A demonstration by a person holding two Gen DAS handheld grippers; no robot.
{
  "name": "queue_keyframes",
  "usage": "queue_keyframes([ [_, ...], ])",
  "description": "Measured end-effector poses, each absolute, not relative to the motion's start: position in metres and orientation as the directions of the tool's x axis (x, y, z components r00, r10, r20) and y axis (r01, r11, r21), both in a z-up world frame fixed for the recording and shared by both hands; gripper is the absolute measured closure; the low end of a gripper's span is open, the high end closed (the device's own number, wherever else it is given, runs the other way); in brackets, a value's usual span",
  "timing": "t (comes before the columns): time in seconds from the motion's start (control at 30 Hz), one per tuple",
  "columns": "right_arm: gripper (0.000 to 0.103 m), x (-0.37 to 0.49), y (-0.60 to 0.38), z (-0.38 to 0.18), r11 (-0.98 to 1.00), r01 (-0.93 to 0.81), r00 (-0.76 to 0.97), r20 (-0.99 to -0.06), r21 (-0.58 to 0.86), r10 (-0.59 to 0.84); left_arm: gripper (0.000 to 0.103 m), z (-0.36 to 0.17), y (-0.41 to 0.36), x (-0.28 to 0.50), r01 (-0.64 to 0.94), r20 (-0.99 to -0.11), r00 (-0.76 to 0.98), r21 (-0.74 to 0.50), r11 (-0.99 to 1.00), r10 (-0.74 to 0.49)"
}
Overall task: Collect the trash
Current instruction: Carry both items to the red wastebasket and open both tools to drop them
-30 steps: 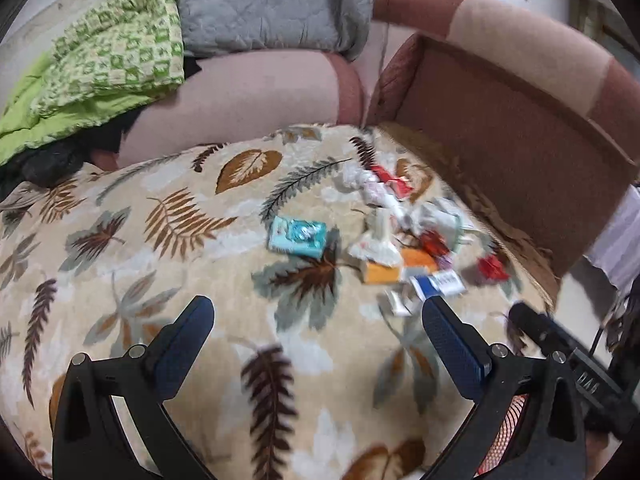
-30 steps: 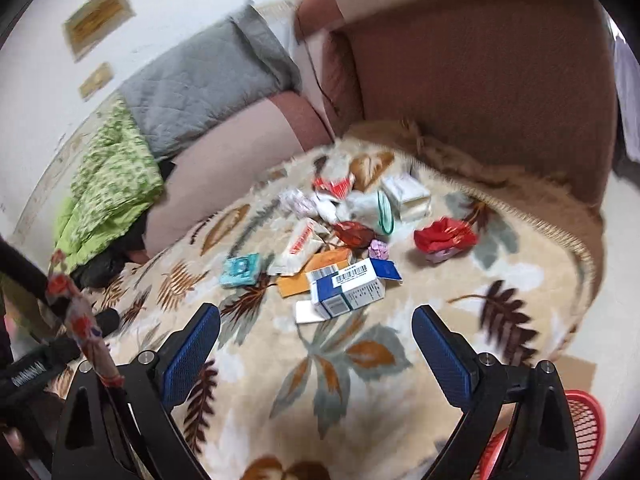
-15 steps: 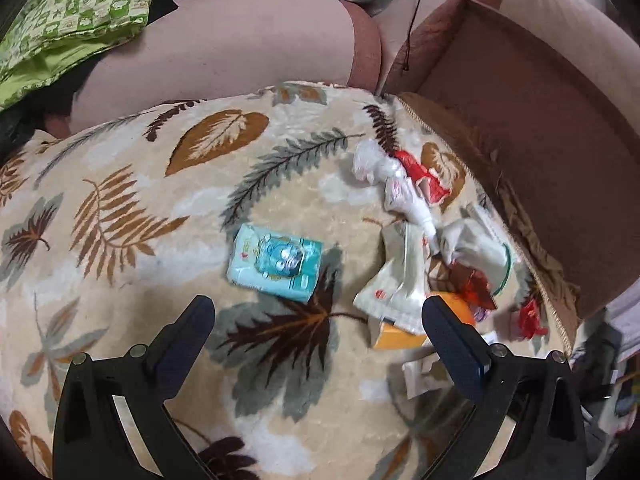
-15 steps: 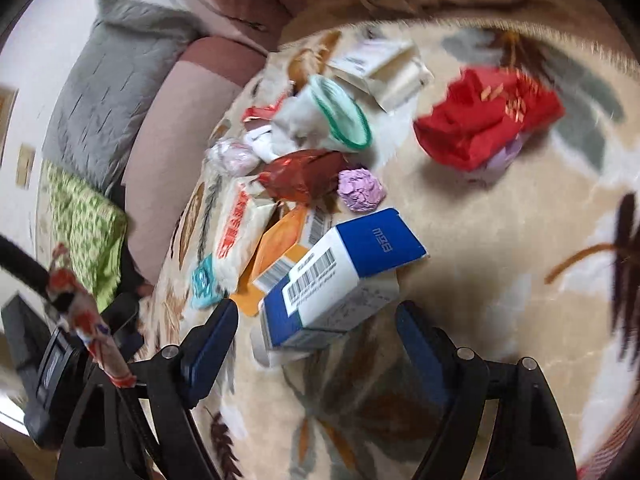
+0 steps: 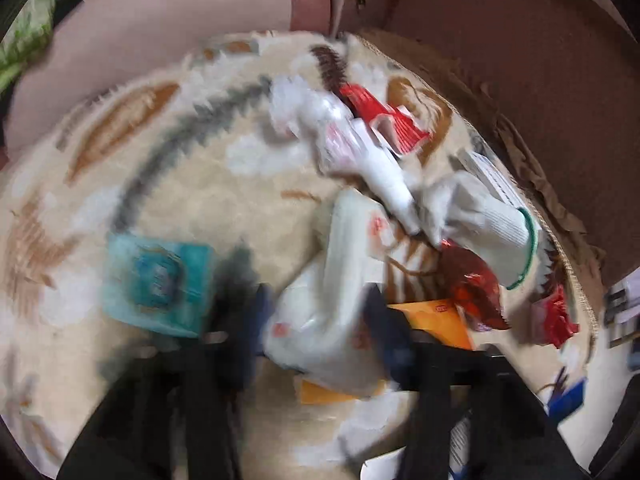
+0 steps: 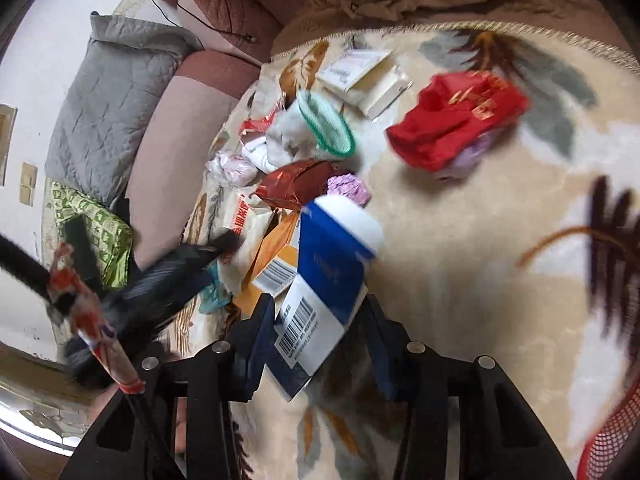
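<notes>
A pile of trash lies on a leaf-patterned blanket (image 5: pixel 168 184). In the left wrist view, which is blurred, my left gripper (image 5: pixel 316 320) has closed around the lower end of a white plastic wrapper with red print (image 5: pixel 336 288). A teal tissue pack (image 5: pixel 156 284) lies just left of it. In the right wrist view my right gripper (image 6: pixel 320 328) is shut on a blue and white carton with a barcode (image 6: pixel 324 284). The left gripper also shows in the right wrist view (image 6: pixel 168 276), at the left of the pile.
Other trash: a white sock with a green cuff (image 6: pixel 316 128), a red foil wrapper (image 6: pixel 296 188), an orange box (image 6: pixel 276 256), a red bag (image 6: pixel 456 120), a white flat box (image 6: pixel 364 76). A red mesh basket (image 6: pixel 608 444) is at the lower right. A brown sofa back (image 5: pixel 520 80) rises behind.
Both grippers moved down into the pile and closed: the left around the white wrapper, the right around the blue and white carton, which now stands tilted between the fingers.
</notes>
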State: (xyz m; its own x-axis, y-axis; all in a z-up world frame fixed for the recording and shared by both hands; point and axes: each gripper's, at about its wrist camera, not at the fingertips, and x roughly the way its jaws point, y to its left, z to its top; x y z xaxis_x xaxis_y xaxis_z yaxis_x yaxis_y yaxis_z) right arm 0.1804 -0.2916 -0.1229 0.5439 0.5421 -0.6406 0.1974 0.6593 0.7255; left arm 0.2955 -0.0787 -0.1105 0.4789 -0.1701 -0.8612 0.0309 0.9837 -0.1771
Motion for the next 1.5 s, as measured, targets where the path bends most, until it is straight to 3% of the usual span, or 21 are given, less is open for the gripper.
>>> queue_keyframes([
  [0.07, 0.056, 0.174, -0.296, -0.111, 0.681, 0.175, 0.561, -0.64, 0.711, 0.524, 0.088, -0.102, -0.081, 0.29, 0.07, -0.838, 0.518, -0.159, 0.985, -0.172],
  [0.37, 0.056, 0.149, -0.301, -0.07, 0.776, 0.111, 0.642, -0.641, 0.621, 0.42, 0.089, -0.04, -0.074, 0.235, 0.121, -0.766, 0.587, -0.234, 0.965, -0.26],
  [0.6, 0.056, 0.068, -0.33, -0.036, 0.84, 0.135, 0.734, -0.623, 0.525, 0.271, 0.089, -0.01, -0.12, 0.136, 0.289, -0.718, 0.544, -0.324, 0.901, -0.433],
  [0.77, 0.056, -0.015, -0.366, -0.037, 0.872, 0.272, 0.759, -0.648, 0.408, 0.066, 0.089, -0.023, -0.174, 0.069, 0.452, -0.698, 0.377, -0.435, 0.779, -0.609],
  [0.9, 0.056, -0.06, -0.4, -0.059, 0.847, 0.444, 0.678, -0.728, 0.293, -0.103, 0.089, -0.042, -0.213, 0.041, 0.528, -0.703, 0.248, -0.479, 0.701, -0.667],
  [1.13, 0.056, -0.082, -0.442, -0.077, 0.757, 0.566, 0.615, -0.779, 0.325, -0.125, 0.089, -0.082, -0.255, 0.019, 0.56, -0.739, 0.094, -0.515, 0.649, -0.667],
  [1.5, 0.049, -0.091, -0.451, -0.081, 0.723, 0.618, 0.58, -0.8, 0.309, -0.153, 0.088, -0.111, -0.29, 0.012, 0.598, -0.774, 0.038, -0.489, 0.635, -0.633],
])
